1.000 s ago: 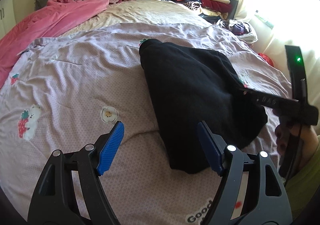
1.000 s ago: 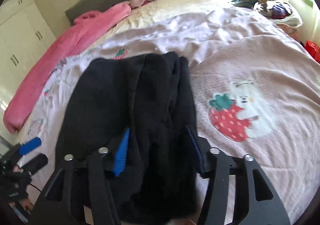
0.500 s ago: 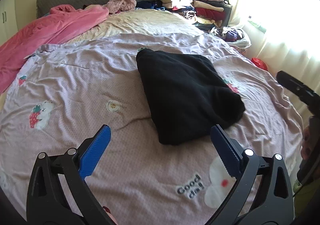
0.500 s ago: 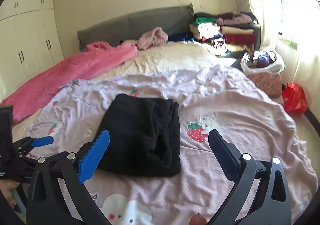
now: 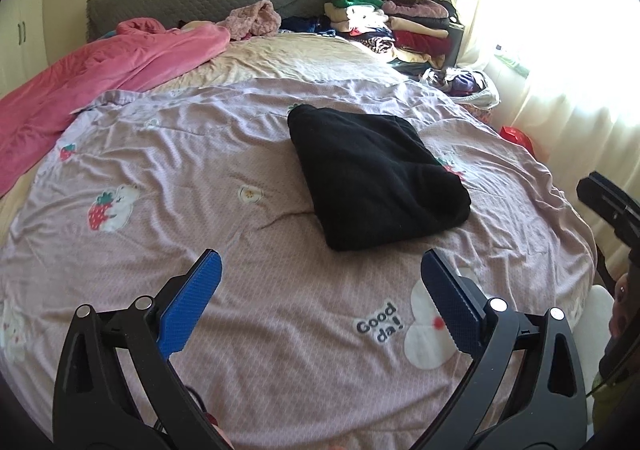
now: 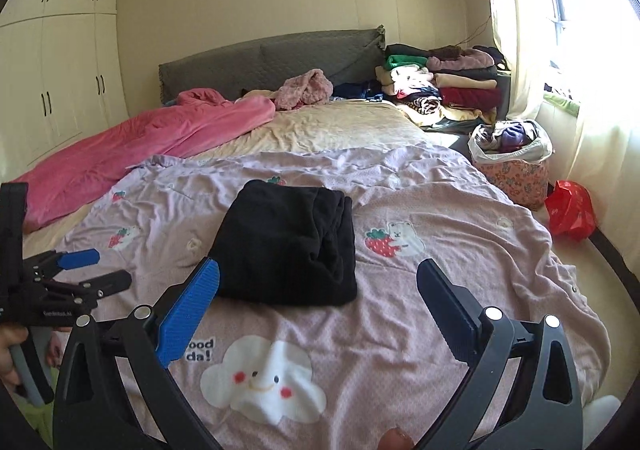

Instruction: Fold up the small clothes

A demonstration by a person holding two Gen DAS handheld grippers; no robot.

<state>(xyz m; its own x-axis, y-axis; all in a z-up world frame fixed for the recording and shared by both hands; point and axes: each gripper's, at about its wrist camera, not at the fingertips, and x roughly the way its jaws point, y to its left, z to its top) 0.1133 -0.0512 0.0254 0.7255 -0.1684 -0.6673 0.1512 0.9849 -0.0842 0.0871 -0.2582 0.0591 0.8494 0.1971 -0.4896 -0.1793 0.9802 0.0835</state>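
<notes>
A folded black garment [image 5: 372, 174] lies flat on the lilac printed bedspread [image 5: 160, 170] in the middle of the bed; it also shows in the right wrist view [image 6: 288, 246]. My left gripper [image 5: 320, 298] is open and empty, held back above the near part of the bed, apart from the garment. My right gripper [image 6: 318, 302] is open and empty, also held back from the garment's near edge. The left gripper shows at the left edge of the right wrist view [image 6: 88, 270].
A pink blanket [image 6: 132, 154] lies along the left of the bed. Stacked folded clothes [image 6: 444, 86] sit at the headboard's right. A floral basket of clothes [image 6: 512, 162] and a red bag [image 6: 570, 210] stand on the floor by the window.
Both grippers have let go of the black garment, opened wide and pulled back and up from it. The garment stays folded on the bed.
</notes>
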